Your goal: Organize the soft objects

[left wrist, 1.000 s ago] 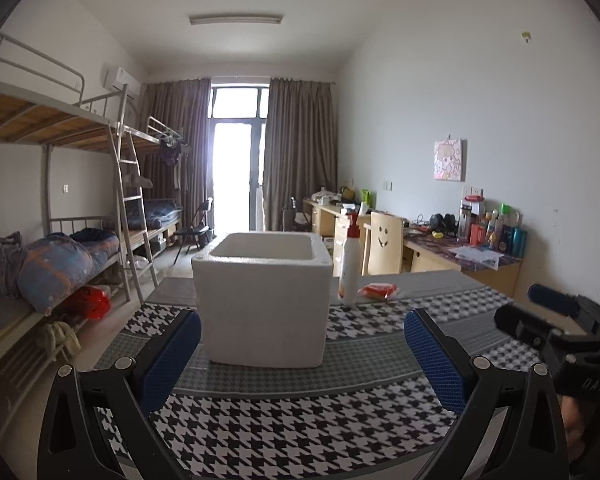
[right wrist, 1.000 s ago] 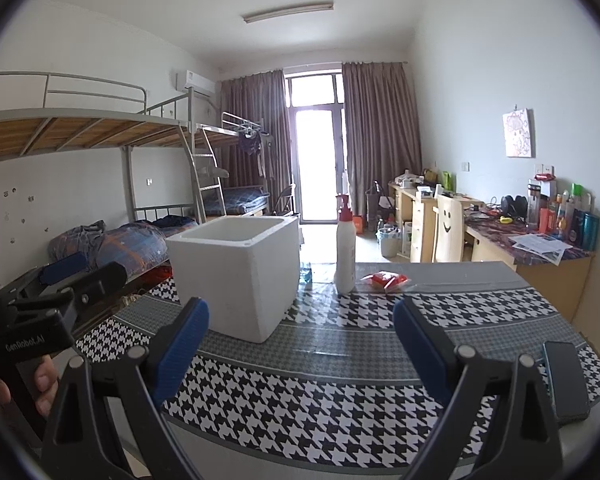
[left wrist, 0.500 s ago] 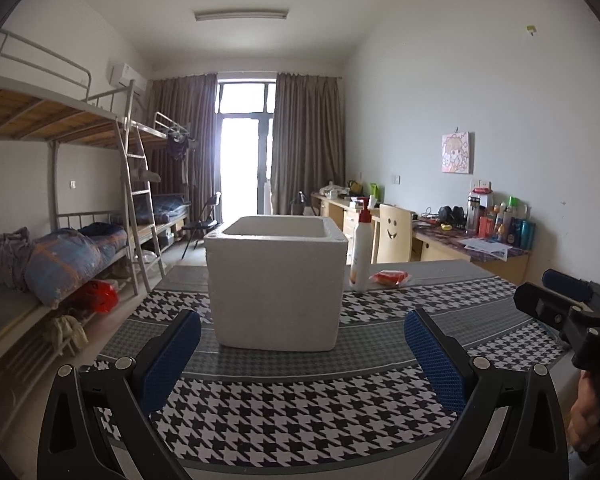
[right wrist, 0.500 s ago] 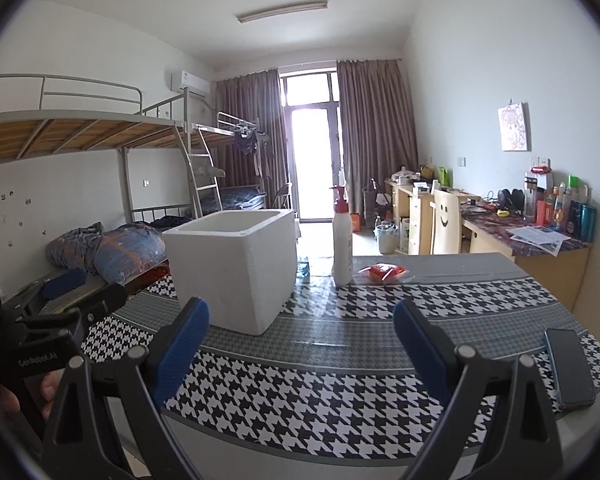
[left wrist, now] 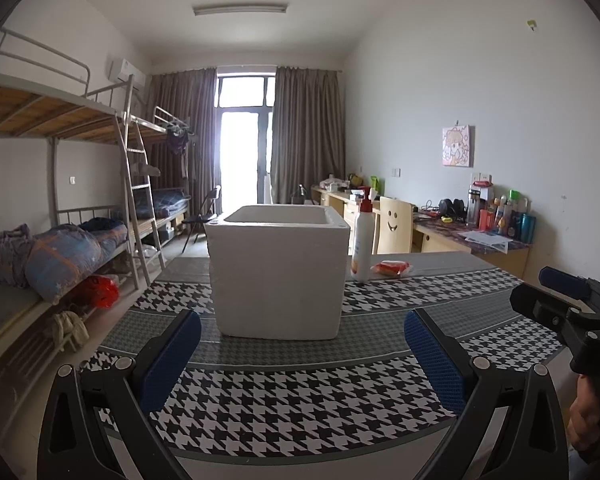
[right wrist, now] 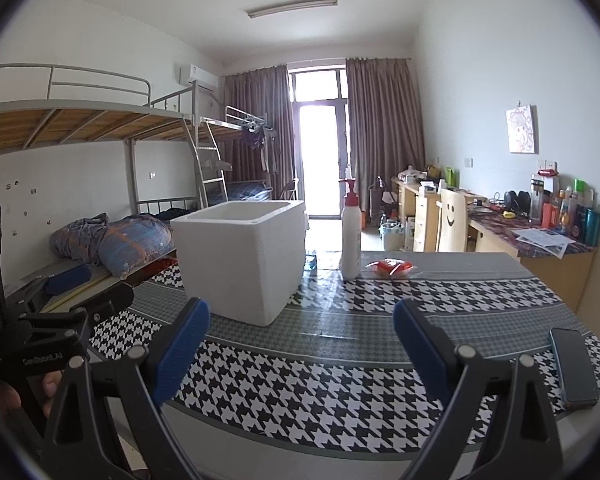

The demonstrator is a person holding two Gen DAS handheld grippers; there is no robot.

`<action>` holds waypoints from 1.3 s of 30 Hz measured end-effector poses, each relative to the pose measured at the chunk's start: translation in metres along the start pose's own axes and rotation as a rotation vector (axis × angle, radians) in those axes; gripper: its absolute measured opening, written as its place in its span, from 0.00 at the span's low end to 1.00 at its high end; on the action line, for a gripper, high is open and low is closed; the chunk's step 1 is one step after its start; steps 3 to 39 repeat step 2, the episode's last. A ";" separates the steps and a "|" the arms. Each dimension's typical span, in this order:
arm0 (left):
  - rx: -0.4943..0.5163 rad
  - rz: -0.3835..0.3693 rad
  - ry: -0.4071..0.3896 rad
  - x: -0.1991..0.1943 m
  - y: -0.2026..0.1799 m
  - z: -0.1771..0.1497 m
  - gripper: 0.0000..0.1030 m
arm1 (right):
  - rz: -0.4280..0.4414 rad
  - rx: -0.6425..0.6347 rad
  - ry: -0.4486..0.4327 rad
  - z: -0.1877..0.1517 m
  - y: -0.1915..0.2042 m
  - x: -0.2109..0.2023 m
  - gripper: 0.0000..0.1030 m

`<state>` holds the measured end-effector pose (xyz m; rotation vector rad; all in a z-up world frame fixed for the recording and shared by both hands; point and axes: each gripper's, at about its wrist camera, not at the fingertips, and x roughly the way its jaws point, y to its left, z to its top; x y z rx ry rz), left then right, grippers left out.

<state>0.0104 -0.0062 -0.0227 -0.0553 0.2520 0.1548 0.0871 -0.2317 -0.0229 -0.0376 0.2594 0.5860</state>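
Foam box (left wrist: 278,276) beyond 2 gaping tools

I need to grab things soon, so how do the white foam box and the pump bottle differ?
The foam box is wide, cube-shaped and open-topped; the pump bottle is slim, tall and capped with a red pump. The box stands nearer the grippers, the bottle farther back. Both are white and upright on the checked tablecloth.
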 end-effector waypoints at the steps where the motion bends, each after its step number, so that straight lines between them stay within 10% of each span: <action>1: -0.002 -0.007 0.000 0.000 0.001 0.000 0.99 | 0.001 0.002 0.004 0.000 0.000 0.001 0.93; 39: -0.003 -0.007 0.002 0.000 0.001 0.000 0.99 | 0.001 0.002 0.007 0.000 0.000 0.001 0.93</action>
